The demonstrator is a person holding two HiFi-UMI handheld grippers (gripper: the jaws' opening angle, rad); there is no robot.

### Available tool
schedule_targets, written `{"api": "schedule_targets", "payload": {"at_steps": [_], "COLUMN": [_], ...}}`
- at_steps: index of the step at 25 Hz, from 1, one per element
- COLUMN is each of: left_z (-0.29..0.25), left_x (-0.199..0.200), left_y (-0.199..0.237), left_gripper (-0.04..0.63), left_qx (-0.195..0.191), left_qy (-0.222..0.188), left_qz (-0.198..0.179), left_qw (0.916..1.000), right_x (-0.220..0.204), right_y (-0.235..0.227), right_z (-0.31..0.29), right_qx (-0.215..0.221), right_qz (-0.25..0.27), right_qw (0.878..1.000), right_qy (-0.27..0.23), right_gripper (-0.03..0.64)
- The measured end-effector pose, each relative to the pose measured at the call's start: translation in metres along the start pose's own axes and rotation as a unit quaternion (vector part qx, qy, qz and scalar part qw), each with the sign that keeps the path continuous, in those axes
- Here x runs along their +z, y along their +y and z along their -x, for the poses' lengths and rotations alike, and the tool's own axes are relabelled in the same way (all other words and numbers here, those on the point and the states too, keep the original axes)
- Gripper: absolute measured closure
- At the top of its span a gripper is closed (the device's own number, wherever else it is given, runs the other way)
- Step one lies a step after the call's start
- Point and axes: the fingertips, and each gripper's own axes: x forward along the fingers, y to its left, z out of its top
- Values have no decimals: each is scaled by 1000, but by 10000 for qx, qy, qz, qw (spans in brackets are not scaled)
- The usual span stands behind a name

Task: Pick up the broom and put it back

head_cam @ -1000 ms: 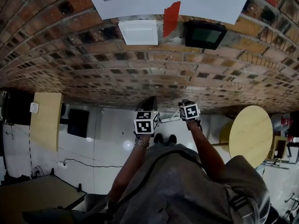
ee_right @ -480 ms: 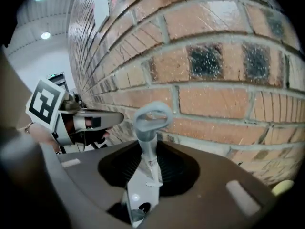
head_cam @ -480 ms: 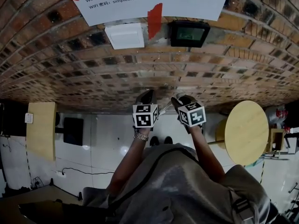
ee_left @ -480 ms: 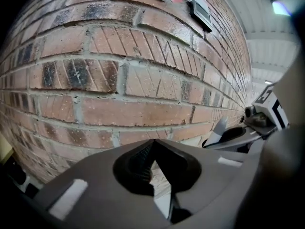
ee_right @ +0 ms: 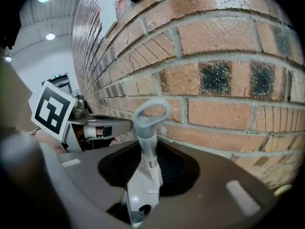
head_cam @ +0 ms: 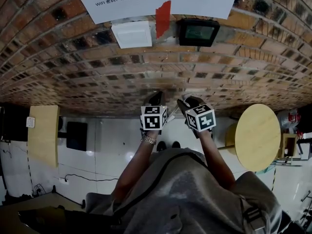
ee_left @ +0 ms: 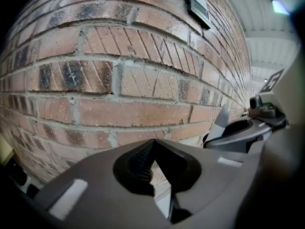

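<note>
Beside the brick wall (ee_right: 214, 80), pale loop-ended broom handle (ee_right: 150, 128) within clamped right tongs (ee_right: 148, 166) (left tongs (ee_left: 151, 149) together)

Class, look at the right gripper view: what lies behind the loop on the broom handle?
A brick wall shows behind and through the loop. The broom's lower end cannot be seen: the right hand-held gripper, closed on the handle, covers it.

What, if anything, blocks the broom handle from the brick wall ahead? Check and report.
Nothing visible does. The broom handle, clamped in the right hand-held gripper, points at the brick wall, with only open air between them.
</note>
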Motion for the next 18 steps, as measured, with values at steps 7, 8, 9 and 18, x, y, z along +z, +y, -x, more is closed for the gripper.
{"api": "schedule_targets", "payload": {"at_steps": [7,8,9,18], "left_z": [3,3,3,9], "left_x": [-3,-4,-5,-6], "left_y": [2,2,2,1], "left_gripper": [591,591,591,591], "left_qx": [-26,-25,-22,48], "left_qy": [35,51,64,21], "left_qz": [57,57,57,-148], "left_qw": [10000,10000,10000,9999], "right_x": [-4,-5,-6,-67], "right_y": [1,1,2,-20], "right_z": [0,0,-1,-28], "right_qx": [-3,-1,3,-241], "right_qz": [44,51,58,-138], "right_qw": [10000,10000,9999,9975], "right_qy": [72,84,101,643], "right_gripper": [514,514,514,515]}}
